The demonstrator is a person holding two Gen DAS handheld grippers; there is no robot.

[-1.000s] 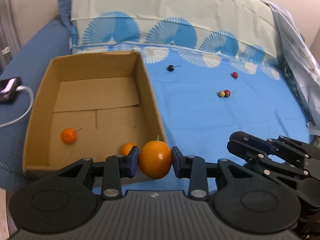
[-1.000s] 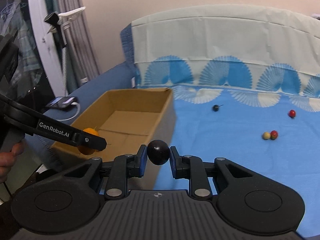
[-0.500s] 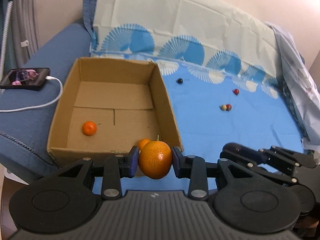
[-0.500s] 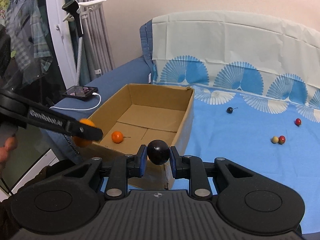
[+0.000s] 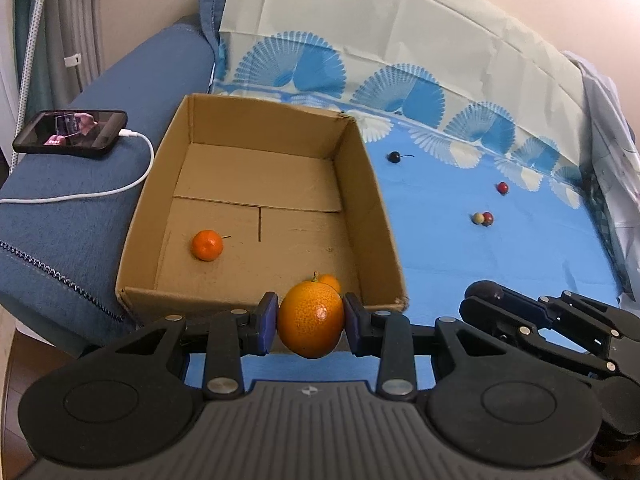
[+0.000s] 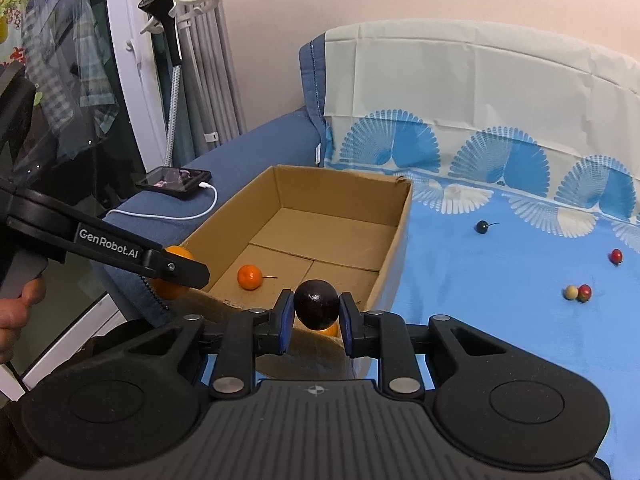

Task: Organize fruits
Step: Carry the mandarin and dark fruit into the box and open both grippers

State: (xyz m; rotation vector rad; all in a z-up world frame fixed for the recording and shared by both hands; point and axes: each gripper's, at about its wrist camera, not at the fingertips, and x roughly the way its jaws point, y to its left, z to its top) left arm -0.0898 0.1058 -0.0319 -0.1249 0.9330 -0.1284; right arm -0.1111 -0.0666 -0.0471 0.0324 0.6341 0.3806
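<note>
My left gripper (image 5: 310, 324) is shut on a large orange (image 5: 310, 322), held just before the near wall of the open cardboard box (image 5: 376, 216). Inside the box lie a small orange (image 5: 207, 245) and another orange (image 5: 330, 281), partly hidden behind the held one. My right gripper (image 6: 315, 314) is shut on a dark plum (image 6: 316, 309), near the box's near right corner (image 6: 384, 280). On the blue cloth lie a black cherry (image 5: 394, 157), a red cherry (image 5: 502, 188) and a pale and red pair (image 5: 482, 219).
A phone (image 5: 72, 133) on a white cable lies on the blue sofa arm left of the box. The sofa back, draped in patterned cloth (image 5: 400, 60), rises behind. A window and garment steamer pole (image 6: 174, 60) stand at the left.
Both grippers have pulled back and risen, so the box and sofa show farther away. Each still holds its fruit.
</note>
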